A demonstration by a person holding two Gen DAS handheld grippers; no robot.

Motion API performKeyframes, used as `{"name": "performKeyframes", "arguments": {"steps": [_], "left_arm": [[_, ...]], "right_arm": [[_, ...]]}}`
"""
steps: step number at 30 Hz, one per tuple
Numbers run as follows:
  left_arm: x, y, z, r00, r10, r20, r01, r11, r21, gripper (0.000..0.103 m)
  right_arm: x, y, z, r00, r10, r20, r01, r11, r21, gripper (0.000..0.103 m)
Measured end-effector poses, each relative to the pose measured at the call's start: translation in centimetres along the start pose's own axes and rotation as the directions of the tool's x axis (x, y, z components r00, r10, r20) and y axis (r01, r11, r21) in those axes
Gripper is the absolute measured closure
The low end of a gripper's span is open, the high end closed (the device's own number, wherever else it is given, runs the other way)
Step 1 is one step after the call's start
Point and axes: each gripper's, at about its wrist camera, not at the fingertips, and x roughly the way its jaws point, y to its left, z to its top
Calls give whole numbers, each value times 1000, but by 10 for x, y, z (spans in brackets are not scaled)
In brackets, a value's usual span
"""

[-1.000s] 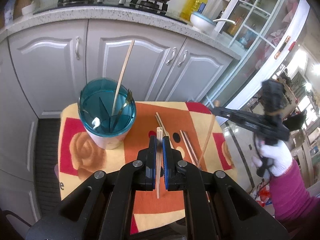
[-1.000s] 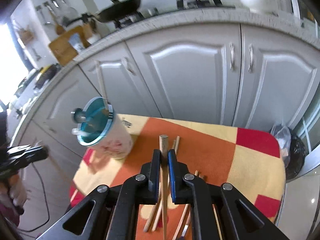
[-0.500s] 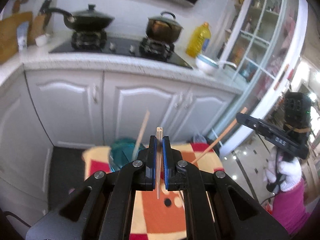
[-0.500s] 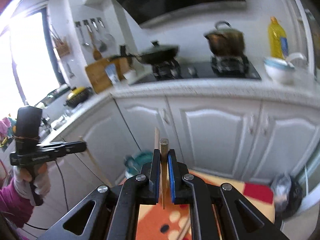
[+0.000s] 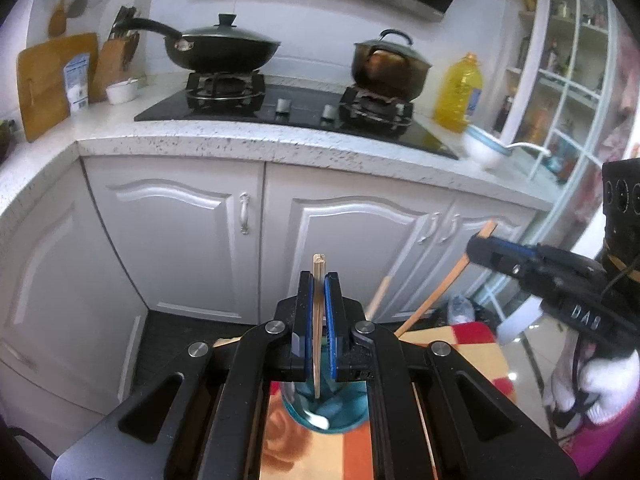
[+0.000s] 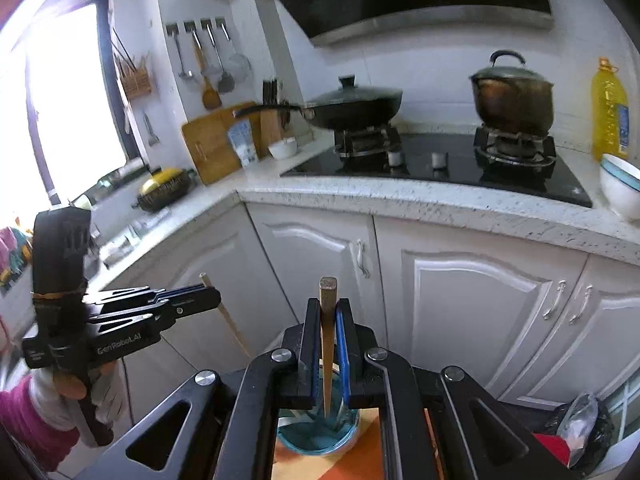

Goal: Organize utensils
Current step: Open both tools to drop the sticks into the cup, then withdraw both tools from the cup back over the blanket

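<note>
My left gripper (image 5: 318, 280) is shut on a pale wooden chopstick (image 5: 318, 320) held upright, its lower tip over the blue utensil cup (image 5: 326, 416) below. My right gripper (image 6: 328, 306) is shut on a darker brown chopstick (image 6: 327, 344), also upright, with its tip inside or just above the same blue cup (image 6: 316, 432). Each gripper shows in the other's view: the right gripper (image 5: 476, 246) with its slanted brown chopstick (image 5: 436, 296), and the left gripper (image 6: 212, 298) with its pale chopstick (image 6: 230, 322). Another pale chopstick (image 5: 380, 296) stands in the cup.
The cup stands on a table with an orange, red and yellow cloth (image 5: 460, 344). White cabinets (image 5: 180, 232) and a speckled counter (image 5: 248, 144) with a stove, a wok (image 5: 224, 46) and a pot (image 5: 388, 62) lie behind. A white bowl (image 6: 620, 186) sits at the counter's right end.
Both grippers have risen from the table with their chopsticks and tilted up, and now hold them upright over the blue cup.
</note>
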Motion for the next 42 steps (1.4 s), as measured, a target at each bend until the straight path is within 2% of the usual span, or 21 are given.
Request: {"name": "performKeyframes", "arguments": {"steps": [5,10,14,18,20,22,23,26,28,30,42], "left_arm": [[34,-1,-17,999,17,-49,-17,1000,8,99],[60,0,-35,993,17,-113,-17,1000,1,99],[69,3,-43,991,23,-129,-25,1000,-17,99],[71,9,-44,988,5,-154,-15,998,-67,97],[72,10,-44,988,6,-157,-18,997,-75,93],[71,10,-45,987,2,-160,-16,996,-86,85],[69,11,-46,987,-5,-162,-11,996,-94,82],[62,10,-49,987,-1,-160,-14,995,-95,81],[57,9,-50,988,0,-156,-15,995,-94,76],[50,9,-52,990,1,-144,-15,995,-96,65],[26,-22,-77,991,42,-126,-48,998,-41,65]], "right_arm": [[49,-6,-20,996,-11,-85,10,1000,-8,96],[87,-22,-48,984,23,-179,-16,999,42,96],[102,-34,-60,979,41,-201,-24,996,85,96],[101,-45,-59,977,78,-197,-48,987,153,96],[95,-47,-60,980,82,-181,-53,986,158,90],[90,-48,-61,981,90,-174,-60,984,168,66],[88,-49,-62,981,97,-169,-67,982,176,65],[84,-49,-65,981,91,-170,-61,983,173,65],[79,-50,-68,981,91,-172,-60,982,180,65],[72,-52,-72,981,91,-169,-57,979,196,65],[30,-38,-100,988,-25,-149,52,983,176,65]]}}
